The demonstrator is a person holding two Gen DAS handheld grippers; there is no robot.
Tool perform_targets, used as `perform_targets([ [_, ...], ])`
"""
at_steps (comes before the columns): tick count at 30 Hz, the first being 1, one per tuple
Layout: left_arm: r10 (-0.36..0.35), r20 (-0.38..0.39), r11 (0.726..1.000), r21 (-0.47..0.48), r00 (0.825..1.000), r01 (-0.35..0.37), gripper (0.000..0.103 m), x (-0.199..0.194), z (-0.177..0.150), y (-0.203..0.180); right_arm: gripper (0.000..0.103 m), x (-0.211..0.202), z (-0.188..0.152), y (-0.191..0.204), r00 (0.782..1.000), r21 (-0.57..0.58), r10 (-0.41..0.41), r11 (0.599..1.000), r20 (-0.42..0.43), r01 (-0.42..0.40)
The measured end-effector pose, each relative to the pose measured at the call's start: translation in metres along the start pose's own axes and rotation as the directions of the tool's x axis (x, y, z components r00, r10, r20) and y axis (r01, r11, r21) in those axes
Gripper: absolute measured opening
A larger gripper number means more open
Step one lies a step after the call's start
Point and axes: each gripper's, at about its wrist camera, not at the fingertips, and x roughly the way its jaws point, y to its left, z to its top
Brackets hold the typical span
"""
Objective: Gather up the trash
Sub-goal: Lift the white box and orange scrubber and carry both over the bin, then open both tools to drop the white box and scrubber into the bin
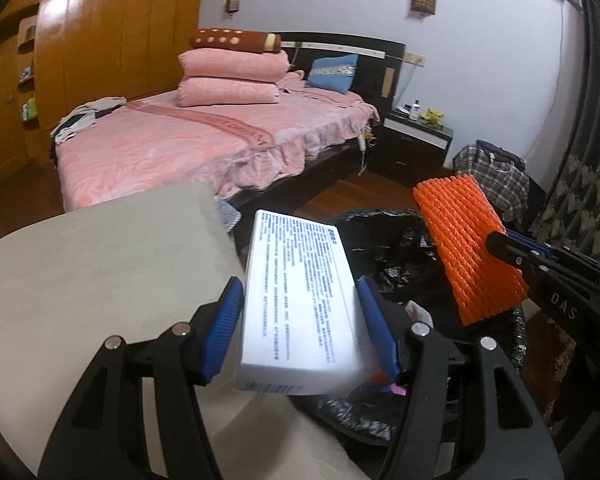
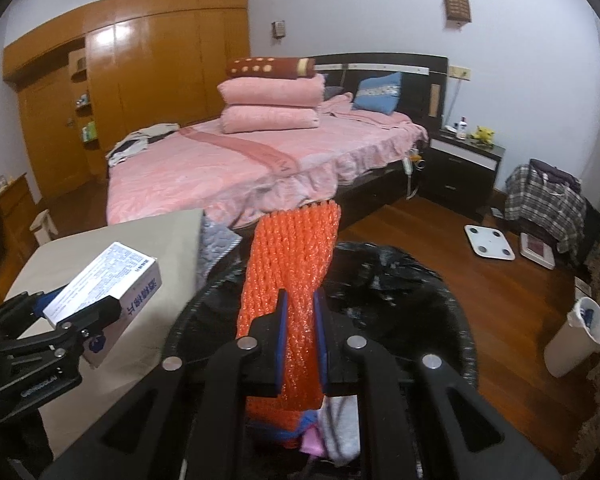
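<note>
The left gripper [image 1: 300, 320] has its blue ribbed jaws clamped on the two long sides of a white cardboard box with small blue print [image 1: 300, 296]. The box is flat and smooth, and its near end is blurry and partly cut off by the black arms of the gripper. It sits in the lower middle of the left wrist view, over the edge of the pale smooth desk [image 1: 92, 264].

The right gripper [image 2: 301, 334] has its jaws squeezed nearly together on an orange foam net sleeve [image 2: 296, 248]. The sleeve is bumpy, soft and full of little holes. Its lower end is hidden behind the jaws.

Under both grippers is a round bin lined with a shiny, crinkly black plastic bag [image 2: 400, 280]. Bits of pink, grey and blue stuff lie inside it, but they are too hidden to tell apart.

Farther back stands a bed with a fluffy pink cover [image 2: 228, 176] and folded pink blankets. At the lower right of the right wrist view is a white bucket [image 2: 576, 336] on the brown wooden floor [image 2: 440, 236].
</note>
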Motion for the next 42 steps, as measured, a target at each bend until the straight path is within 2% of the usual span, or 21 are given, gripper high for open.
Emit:
perform_targets([
  [10,-0.083,-0.038,0.996,0.031,0.996,0.084,0.058,0.034,0.000,-0.029,0.013,0.013,-0.009,-0.039,0.996,0.035,-0.074,0.997,-0.040,0.075],
  [19,-0.154,-0.065,0.986,0.052,0.986,0.157,0.058,0.064,0.005,-0.052,0.013,0.027,-0.017,-0.058,0.991,0.044,-0.110,0.993,-0.072,0.114],
  [21,-0.170,-0.065,0.983,0.056,0.983,0.174,0.061,0.068,0.007,-0.055,0.018,0.030,-0.018,-0.063,0.990,0.047,-0.121,0.991,-0.078,0.125],
  [22,-0.180,-0.067,0.981,0.055,0.981,0.184,0.071,0.069,0.007,-0.055,0.019,0.031,-0.019,-0.064,0.989,0.046,-0.124,0.991,-0.078,0.128],
  [23,-0.189,-0.066,0.980,0.053,0.980,0.192,0.078,0.069,0.008,-0.055,0.024,0.032,-0.020,-0.065,0.988,0.042,-0.134,0.990,-0.081,0.137],
  [24,-0.192,-0.056,0.979,0.051,0.980,0.195,0.080,0.067,0.009,-0.053,0.032,0.032,-0.021,-0.066,0.987,0.042,-0.139,0.989,-0.081,0.142],
  [28,-0.169,-0.041,0.983,0.058,0.985,0.171,0.087,0.060,0.009,-0.046,0.053,0.029,-0.024,-0.070,0.986,0.048,-0.152,0.987,-0.073,0.155],
  [30,-0.150,-0.035,0.987,0.059,0.988,0.152,0.090,0.055,0.008,-0.039,0.085,0.025,-0.024,-0.069,0.986,0.059,-0.154,0.986,-0.061,0.158],
  [32,-0.129,-0.034,0.990,0.055,0.991,0.130,0.092,0.049,0.009,-0.030,0.096,0.022,-0.023,-0.067,0.988,0.063,-0.147,0.987,-0.052,0.150],
  [42,0.011,-0.011,1.000,0.015,1.000,-0.011,0.096,0.001,0.004,0.019,0.097,0.005,-0.014,-0.028,0.997,0.021,-0.040,0.999,-0.061,0.041],
])
